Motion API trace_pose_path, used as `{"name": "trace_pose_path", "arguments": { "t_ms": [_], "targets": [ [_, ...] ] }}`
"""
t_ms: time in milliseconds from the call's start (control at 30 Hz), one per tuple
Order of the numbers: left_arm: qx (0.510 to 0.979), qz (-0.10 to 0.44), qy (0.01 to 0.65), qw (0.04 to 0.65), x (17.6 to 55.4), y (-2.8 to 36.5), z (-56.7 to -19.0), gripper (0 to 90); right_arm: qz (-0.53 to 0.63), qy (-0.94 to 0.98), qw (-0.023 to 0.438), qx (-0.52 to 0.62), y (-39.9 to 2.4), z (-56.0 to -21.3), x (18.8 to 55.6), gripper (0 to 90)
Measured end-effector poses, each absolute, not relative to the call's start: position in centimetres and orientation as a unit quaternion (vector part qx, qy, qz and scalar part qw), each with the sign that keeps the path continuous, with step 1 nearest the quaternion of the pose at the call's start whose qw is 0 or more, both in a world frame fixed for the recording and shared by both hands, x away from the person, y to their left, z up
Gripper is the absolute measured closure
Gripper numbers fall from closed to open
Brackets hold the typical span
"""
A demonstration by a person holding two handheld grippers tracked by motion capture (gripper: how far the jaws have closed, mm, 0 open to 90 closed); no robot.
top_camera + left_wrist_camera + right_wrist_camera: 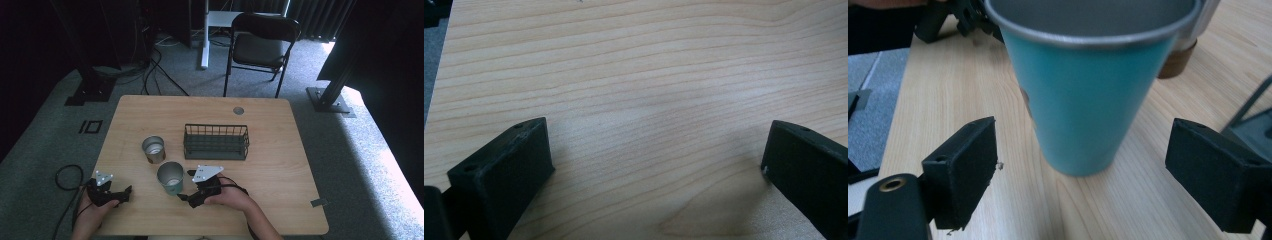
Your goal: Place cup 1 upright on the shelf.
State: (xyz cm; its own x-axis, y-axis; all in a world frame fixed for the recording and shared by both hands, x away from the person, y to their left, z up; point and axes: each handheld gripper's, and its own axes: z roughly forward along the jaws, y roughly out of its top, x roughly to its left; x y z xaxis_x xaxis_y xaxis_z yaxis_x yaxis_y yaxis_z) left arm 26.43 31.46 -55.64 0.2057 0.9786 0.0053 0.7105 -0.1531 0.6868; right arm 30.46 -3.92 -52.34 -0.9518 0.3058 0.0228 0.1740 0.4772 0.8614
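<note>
A teal metal cup stands upright near the table's front middle. In the right gripper view the teal cup rises just ahead of the jaws, which are spread wide on either side of it without touching. My right gripper is open, just right of the cup. A second metal cup with a brown base stands behind and to the left; its base peeks out behind the teal cup. My left gripper is open near the front left edge, over bare wood.
A dark wire basket stands in the table's middle, right of the cups. The wooden table has a round grommet hole at the back. A folding chair stands beyond the table. Cables lie on the carpet at the left.
</note>
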Motion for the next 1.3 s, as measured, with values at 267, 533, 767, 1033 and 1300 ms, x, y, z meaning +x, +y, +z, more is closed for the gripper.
{"name": "trace_pose_path", "arguments": {
  "t_ms": [267,533,767,1033,1300],
  "targets": [
    [0.722,0.235,0.585,0.285,26.4,31.5,-55.6,0.4,0.514,0.845,0.064,0.136,-2.9,-52.2,30.7,12.5],
    [0.722,0.235,0.585,0.285,26.4,31.5,-55.6,0.4,0.527,0.836,0.065,0.139,-2.2,-52.0,31.0,12.2],
    [0.722,0.235,0.585,0.285,26.4,31.5,-55.6,0.4,0.538,0.828,0.065,0.143,-1.8,-52.1,31.3,11.7],
    [0.722,0.235,0.585,0.285,26.4,31.5,-55.6,0.4,0.549,0.821,0.063,0.143,-1.2,-52.0,31.8,11.1],
    [0.722,0.235,0.585,0.285,26.4,31.5,-55.6,0.4,0.556,0.815,0.056,0.155,-0.6,-52.1,32.1,11.1]
  ]
}}
